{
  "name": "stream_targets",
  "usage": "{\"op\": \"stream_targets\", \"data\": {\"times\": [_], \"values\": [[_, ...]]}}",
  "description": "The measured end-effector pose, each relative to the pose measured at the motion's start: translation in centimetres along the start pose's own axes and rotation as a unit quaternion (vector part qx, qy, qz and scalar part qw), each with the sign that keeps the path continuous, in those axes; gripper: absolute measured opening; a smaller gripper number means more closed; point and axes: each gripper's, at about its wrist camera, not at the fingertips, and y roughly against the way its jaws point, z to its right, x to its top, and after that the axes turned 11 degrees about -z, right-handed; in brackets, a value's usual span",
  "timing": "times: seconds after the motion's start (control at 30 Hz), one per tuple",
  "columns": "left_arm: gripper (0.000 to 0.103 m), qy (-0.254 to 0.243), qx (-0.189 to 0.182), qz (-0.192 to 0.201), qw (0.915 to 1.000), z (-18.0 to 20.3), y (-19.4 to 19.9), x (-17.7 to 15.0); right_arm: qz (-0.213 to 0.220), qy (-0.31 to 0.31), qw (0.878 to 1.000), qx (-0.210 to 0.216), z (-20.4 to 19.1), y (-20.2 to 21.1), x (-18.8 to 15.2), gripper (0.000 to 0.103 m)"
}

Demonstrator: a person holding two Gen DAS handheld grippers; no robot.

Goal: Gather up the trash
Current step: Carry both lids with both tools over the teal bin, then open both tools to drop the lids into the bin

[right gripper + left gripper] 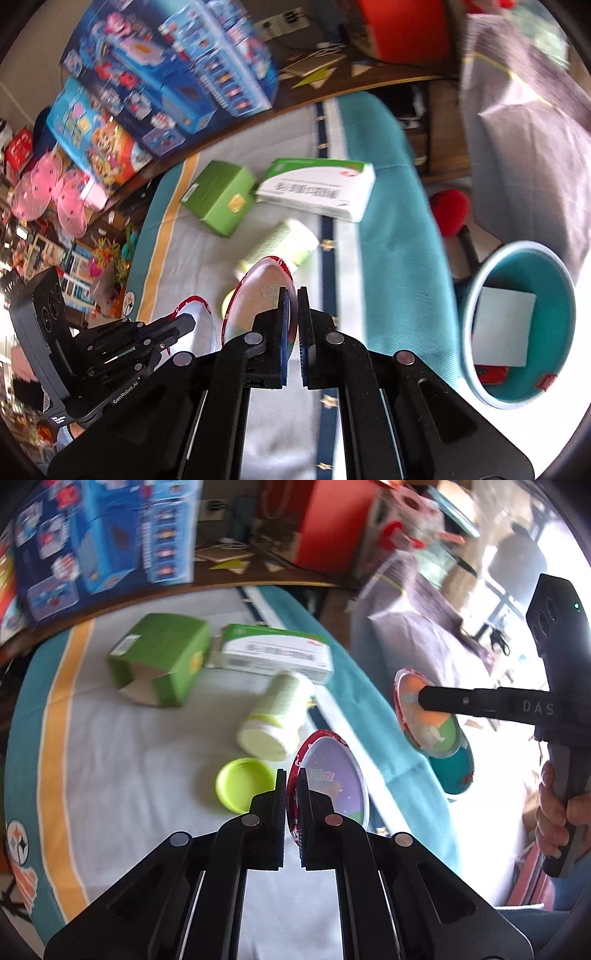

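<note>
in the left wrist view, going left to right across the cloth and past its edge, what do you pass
green carton → lime lid → left gripper pinching an egg-shaped card → a second egg-shaped card held by the right gripper over the teal bin

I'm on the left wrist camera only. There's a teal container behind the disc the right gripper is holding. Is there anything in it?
Observer: Yes. The right wrist view looks into the teal bin: it holds a white sheet and red scraps.
Operator: Is the right gripper's disc over the opening?
Observer: No. In that view the right gripper is clamped on its red-rimmed disc, which sits left of the bin, not above its opening.
Operator: Anything next to the bin?
Observer: A red, soft-looking object lies just beyond it.
</note>
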Motion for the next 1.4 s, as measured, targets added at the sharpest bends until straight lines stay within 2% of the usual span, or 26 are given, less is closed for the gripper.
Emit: {"op": "stream_targets", "data": {"times": [0.23, 0.4, 0.63, 0.83, 1.2, 1.23, 1.3, 1.33, 1.37, 1.4], "values": [[0.006, -0.077, -0.005, -0.030, 0.9965, 7.8, -3.0, 2.5, 0.042, -0.083, 0.996, 0.003, 9.4, 3.9, -3.3, 0.005], [0.006, -0.125, -0.005, -0.051, 0.9909, 13.4, -5.5, 3.8, 0.054, -0.136, 0.989, 0.004, 15.0, 5.1, -5.7, 0.005], [0.006, -0.170, -0.007, -0.078, 0.9823, 19.0, -9.1, 4.8, 0.064, -0.201, 0.978, -0.005, 21.4, 6.4, -8.5, 0.005], [0.006, -0.190, -0.008, -0.111, 0.9754, 21.8, -12.8, 5.4, 0.056, -0.237, 0.970, -0.004, 25.3, 5.9, -9.9, 0.005], [0.008, -0.202, -0.026, -0.147, 0.9680, 24.4, -17.1, 6.9, 0.031, -0.259, 0.965, -0.005, 28.1, 4.3, -9.4, 0.005], [0.010, -0.201, -0.029, -0.150, 0.9676, 24.5, -17.4, 7.1, 0.029, -0.260, 0.965, -0.004, 28.2, 4.1, -9.2, 0.005], [0.024, -0.197, -0.031, -0.151, 0.9683, 24.5, -17.8, 7.4, 0.026, -0.260, 0.965, -0.006, 28.2, 3.9, -8.9, 0.005], [0.041, -0.193, -0.029, -0.150, 0.9691, 24.3, -17.9, 7.5, 0.025, -0.260, 0.965, -0.006, 28.2, 3.8, -8.8, 0.005], [0.063, -0.190, -0.027, -0.149, 0.9702, 24.2, -17.9, 7.5, 0.024, -0.260, 0.965, -0.007, 28.2, 3.7, -8.6, 0.005], [0.069, -0.187, -0.025, -0.145, 0.9714, 24.0, -17.8, 7.6, 0.023, -0.261, 0.965, -0.007, 28.3, 3.6, -8.5, 0.005]]}}
